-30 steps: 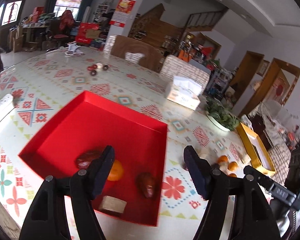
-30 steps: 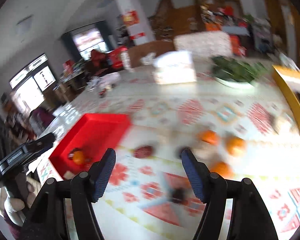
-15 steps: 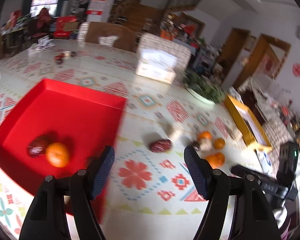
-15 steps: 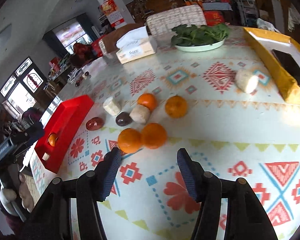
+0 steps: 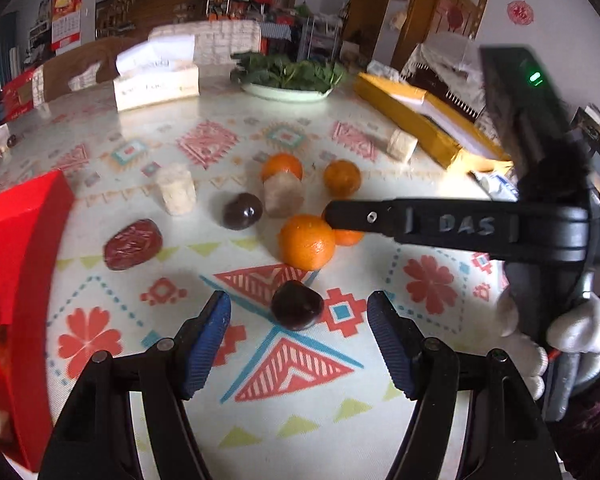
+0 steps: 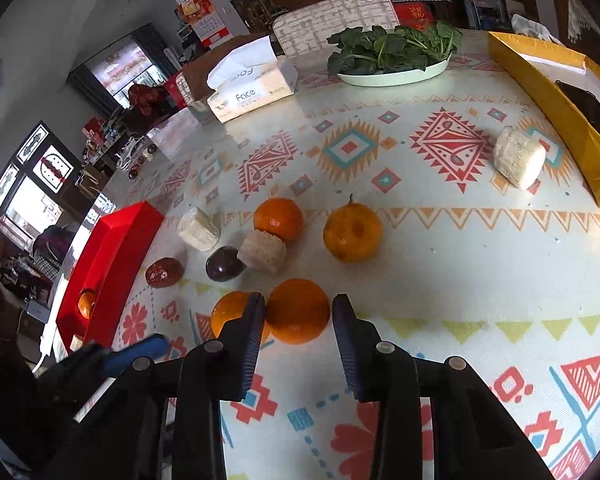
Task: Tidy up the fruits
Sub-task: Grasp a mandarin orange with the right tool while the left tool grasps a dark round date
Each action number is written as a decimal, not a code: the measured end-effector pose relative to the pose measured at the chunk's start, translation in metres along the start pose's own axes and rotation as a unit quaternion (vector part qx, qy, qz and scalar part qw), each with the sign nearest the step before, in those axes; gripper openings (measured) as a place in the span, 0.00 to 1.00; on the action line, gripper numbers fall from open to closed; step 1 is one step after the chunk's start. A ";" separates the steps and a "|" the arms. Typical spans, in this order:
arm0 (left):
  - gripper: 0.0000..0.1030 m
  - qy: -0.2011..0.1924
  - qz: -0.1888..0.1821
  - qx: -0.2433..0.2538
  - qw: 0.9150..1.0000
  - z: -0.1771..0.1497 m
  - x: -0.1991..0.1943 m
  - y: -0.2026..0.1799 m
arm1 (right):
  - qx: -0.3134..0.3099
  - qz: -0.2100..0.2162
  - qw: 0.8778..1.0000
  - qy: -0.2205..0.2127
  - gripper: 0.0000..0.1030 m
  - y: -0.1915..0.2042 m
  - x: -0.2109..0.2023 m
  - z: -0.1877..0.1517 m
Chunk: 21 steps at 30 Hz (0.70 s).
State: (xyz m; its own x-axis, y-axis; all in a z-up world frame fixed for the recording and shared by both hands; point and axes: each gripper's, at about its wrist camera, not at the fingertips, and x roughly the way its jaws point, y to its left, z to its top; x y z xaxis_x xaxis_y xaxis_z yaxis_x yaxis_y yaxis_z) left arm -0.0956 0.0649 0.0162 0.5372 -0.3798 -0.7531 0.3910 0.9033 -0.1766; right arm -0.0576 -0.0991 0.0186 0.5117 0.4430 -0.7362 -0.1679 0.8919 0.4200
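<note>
Right tool [image 6: 298, 326] brackets the near orange [image 6: 298, 311], jaws spread either side, not yet clenched; it sits mid tabletop [image 6: 460, 264] in the fruit cluster, touching or just beside a second orange [image 6: 230, 314] on its left. I judge this is the grasp step. To do it well I keep the left finger [image 6: 246, 332] threaded in the gap between the two oranges, close slowly on the widest part, lift straight up so the neighbour doesn't roll. Left tool [image 5: 298, 340] is released too, wide open around the dark round fruit [image 5: 297, 305] nearer my edge of the tabletop; I centre it before closing, it looks smooth and could squirt out. Red tray [image 6: 112, 256] at the left edge already holds an orange, likely drop spot. Keep the tools apart, they're crowding.
</note>
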 end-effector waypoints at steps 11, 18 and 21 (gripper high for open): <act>0.25 0.011 -0.010 -0.008 1.000 0.004 0.013 0.003 | 0.017 0.026 1.000 -0.002 0.38 -0.007 0.005 0.002; 0.24 0.004 0.003 -0.009 1.000 -0.001 0.003 0.003 | 0.001 0.024 1.000 -0.005 0.38 -0.005 0.004 0.000; 0.24 -0.006 0.005 -0.026 1.000 -0.005 -0.009 0.015 | -0.003 0.026 1.000 -0.002 0.36 -0.006 0.003 -0.001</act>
State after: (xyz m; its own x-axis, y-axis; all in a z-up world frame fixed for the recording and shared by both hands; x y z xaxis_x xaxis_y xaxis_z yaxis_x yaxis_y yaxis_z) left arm -0.0987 0.0829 0.0170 0.5492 -0.3730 -0.7479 0.3459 0.9161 -0.2028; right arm -0.0561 -0.1027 0.0134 0.5058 0.4892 -0.7105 -0.1996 0.8677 0.4553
